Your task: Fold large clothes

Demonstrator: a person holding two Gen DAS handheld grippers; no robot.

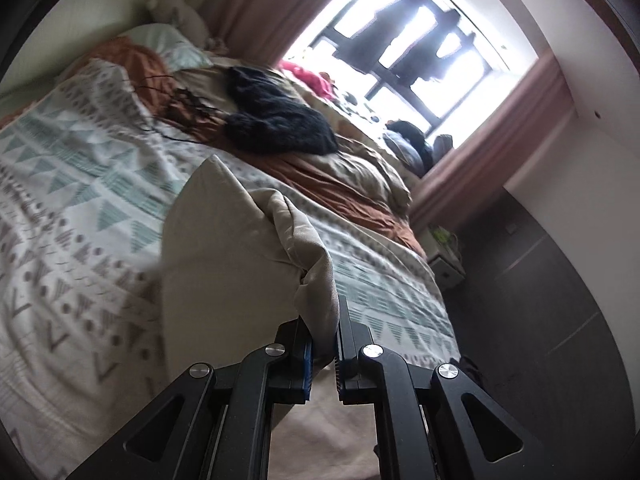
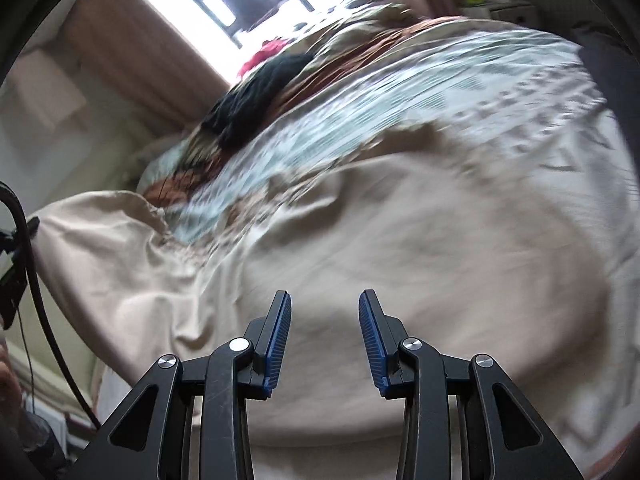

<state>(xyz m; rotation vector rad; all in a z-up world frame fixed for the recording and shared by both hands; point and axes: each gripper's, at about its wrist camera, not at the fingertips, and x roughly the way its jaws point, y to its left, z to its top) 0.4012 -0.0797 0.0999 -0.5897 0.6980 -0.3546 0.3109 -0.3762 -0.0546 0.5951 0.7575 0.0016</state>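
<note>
A large beige garment (image 1: 224, 248) hangs bunched from my left gripper (image 1: 323, 332), whose blue-padded jaws are shut on a fold of its edge above the patterned bed cover (image 1: 80, 184). In the right wrist view the same beige garment (image 2: 400, 216) spreads wide over the bed. Its left part (image 2: 108, 248) is lifted toward the other gripper at the frame's left edge. My right gripper (image 2: 325, 320) hovers over the cloth with its jaws apart and nothing between the blue pads (image 2: 280, 332).
A dark furry garment (image 1: 276, 120), orange-brown cloth (image 1: 144, 64) and a pink item (image 1: 308, 76) lie further up the bed by the window (image 1: 404, 40). Pillows (image 1: 172, 44) sit at the head. Dark floor (image 1: 540, 300) and a small white stand (image 1: 448, 268) lie right of the bed.
</note>
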